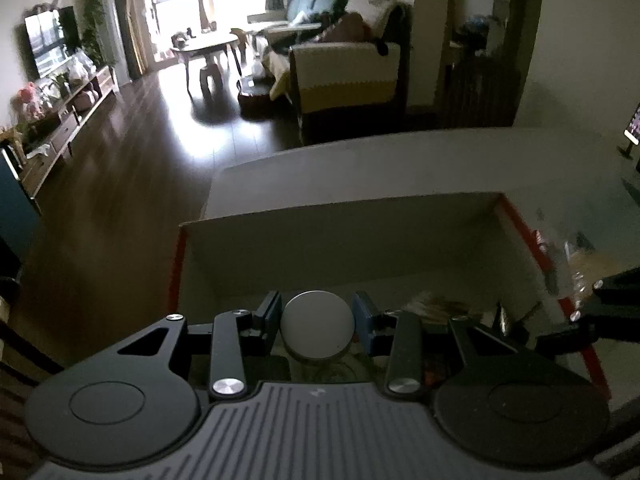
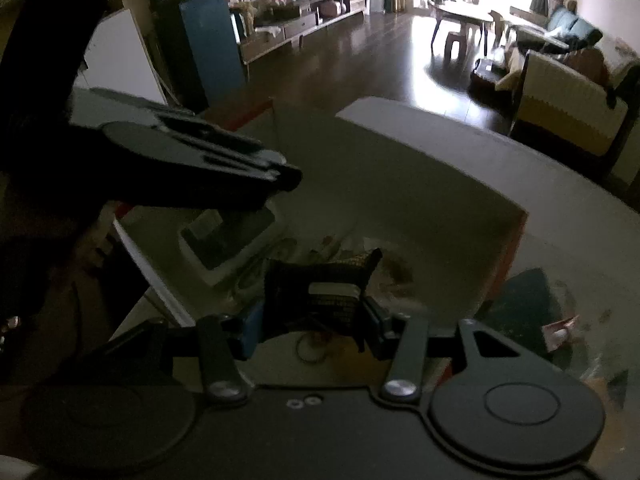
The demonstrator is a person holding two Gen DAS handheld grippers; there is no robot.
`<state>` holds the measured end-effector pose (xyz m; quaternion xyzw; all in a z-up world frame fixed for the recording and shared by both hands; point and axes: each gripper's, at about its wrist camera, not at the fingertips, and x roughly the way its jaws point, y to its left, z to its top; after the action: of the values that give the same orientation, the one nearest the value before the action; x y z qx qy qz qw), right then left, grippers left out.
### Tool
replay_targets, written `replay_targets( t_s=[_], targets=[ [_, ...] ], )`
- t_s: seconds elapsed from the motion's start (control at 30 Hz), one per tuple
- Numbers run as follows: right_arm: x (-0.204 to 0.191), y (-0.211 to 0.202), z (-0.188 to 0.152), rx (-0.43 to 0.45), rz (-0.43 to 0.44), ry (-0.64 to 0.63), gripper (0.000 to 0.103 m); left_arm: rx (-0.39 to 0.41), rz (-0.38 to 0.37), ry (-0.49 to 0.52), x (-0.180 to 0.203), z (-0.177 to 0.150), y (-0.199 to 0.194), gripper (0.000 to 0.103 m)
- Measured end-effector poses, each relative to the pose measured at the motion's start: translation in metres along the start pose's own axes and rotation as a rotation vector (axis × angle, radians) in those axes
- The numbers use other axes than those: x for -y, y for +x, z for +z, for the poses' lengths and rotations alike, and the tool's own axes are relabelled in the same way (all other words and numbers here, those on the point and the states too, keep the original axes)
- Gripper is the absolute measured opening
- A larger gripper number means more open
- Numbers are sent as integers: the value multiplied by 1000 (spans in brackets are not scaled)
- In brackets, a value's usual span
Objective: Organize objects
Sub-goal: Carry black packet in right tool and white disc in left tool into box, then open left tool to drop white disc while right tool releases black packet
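An open cardboard box [image 1: 340,236] with red edges sits on the pale table. My left gripper [image 1: 318,322] is shut on a round grey disc [image 1: 318,324], held over the box's near side. Over the same box [image 2: 420,208], my right gripper [image 2: 314,320] is shut on a black mesh pouch [image 2: 320,280]. The left gripper's body [image 2: 192,160] reaches in from the left in the right wrist view. Several small items lie on the box floor, including a white flat device [image 2: 228,240] and brown clutter [image 1: 436,304].
A clear plastic bag [image 1: 568,264] lies on the table right of the box. A dark green item [image 2: 520,300] lies beside the box. A phone on a stand [image 1: 632,128] is at far right. Beyond the table are a sofa [image 1: 344,76], wood floor and a coffee table [image 1: 208,48].
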<state>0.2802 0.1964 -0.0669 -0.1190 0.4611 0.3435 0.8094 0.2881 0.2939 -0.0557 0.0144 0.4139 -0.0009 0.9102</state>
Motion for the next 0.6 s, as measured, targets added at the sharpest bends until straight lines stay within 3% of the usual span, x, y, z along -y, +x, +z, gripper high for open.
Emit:
replay_targets(
  t_s=[0.37, 0.6],
  targets=[
    [-1, 39, 2, -107, 26, -13, 50, -156, 3, 17, -2, 15, 67, 38],
    [4, 47, 3, -122, 73, 29, 51, -247, -12, 22, 1, 17, 92, 38]
  ],
)
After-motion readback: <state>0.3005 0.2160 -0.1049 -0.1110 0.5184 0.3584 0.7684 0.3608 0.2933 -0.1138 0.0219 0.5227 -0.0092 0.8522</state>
